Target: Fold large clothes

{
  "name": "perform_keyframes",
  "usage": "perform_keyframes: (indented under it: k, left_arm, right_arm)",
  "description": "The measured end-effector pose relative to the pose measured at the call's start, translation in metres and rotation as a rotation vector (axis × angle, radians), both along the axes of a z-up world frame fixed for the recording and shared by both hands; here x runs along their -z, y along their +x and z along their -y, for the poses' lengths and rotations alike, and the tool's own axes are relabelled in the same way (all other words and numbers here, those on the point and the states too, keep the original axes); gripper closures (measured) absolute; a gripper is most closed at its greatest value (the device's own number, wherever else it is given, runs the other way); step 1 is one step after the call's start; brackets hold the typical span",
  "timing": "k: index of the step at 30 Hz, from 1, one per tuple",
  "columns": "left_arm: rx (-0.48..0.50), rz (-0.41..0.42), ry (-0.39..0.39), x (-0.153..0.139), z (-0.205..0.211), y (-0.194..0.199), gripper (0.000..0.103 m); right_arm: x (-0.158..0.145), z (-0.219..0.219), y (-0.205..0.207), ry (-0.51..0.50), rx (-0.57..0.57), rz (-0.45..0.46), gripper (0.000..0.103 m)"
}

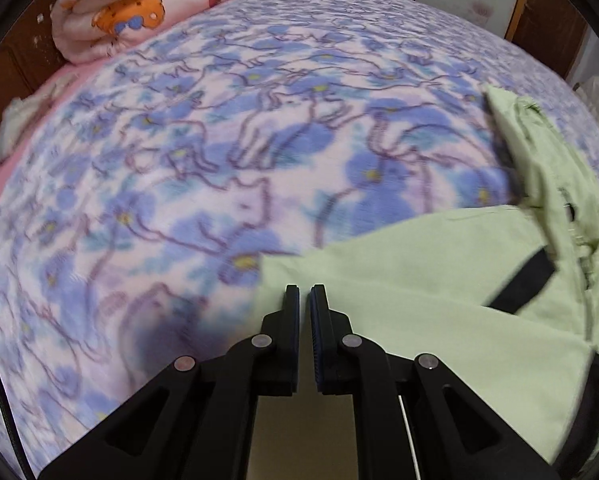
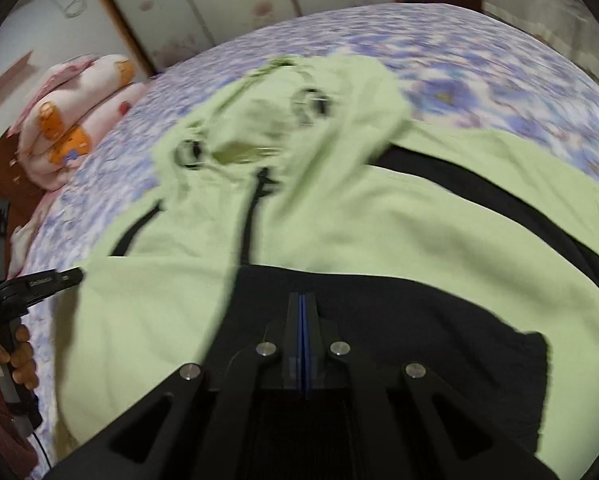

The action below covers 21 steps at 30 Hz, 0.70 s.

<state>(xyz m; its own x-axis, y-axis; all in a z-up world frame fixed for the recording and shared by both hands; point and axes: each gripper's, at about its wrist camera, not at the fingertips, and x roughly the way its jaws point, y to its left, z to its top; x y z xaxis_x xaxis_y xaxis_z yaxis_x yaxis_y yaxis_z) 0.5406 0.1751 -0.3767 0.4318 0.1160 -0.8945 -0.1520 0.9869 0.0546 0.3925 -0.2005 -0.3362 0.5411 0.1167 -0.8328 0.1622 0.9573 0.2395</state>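
Closest in our left wrist view, the left hand-held gripper (image 1: pixel 304 294) sits nearly closed and empty over the green jacket (image 1: pixel 439 300) on the bed (image 1: pixel 179 160), while from the right wrist the right hand-held gripper (image 2: pixel 303 300) is fully closed over its black hem, so we'd open both before pinching the hem corners evenly.

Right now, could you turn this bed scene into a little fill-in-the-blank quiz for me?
1. The jacket spread on the bed is light ____ with black parts.
2. The bedspread is printed with ____ flowers.
3. The jaws of the right gripper are ____.
4. The rolled quilt by the headboard is pink with ____ figures.

Missing words: green; blue; shut; orange
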Motion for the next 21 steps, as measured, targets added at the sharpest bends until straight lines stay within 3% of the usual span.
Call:
perform_keyframes:
  k: [8, 14, 21]
  left_arm:
    - [-0.008, -0.016, -0.027, 0.009, -0.018, 0.005, 0.097]
    - [0.035, -0.025, -0.001, 0.003, -0.015, 0.003, 0.097]
    - [0.072, -0.031, -0.146, -0.027, 0.001, -0.036, 0.093]
  right_arm:
    - [-0.003, 0.054, -0.030, -0.091, 0.207, -0.018, 0.103]
    - [-0.028, 0.056, -0.043, -0.095, 0.300, 0.003, 0.103]
    - [-0.060, 0.043, -0.084, -0.001, 0.345, 0.040, 0.103]
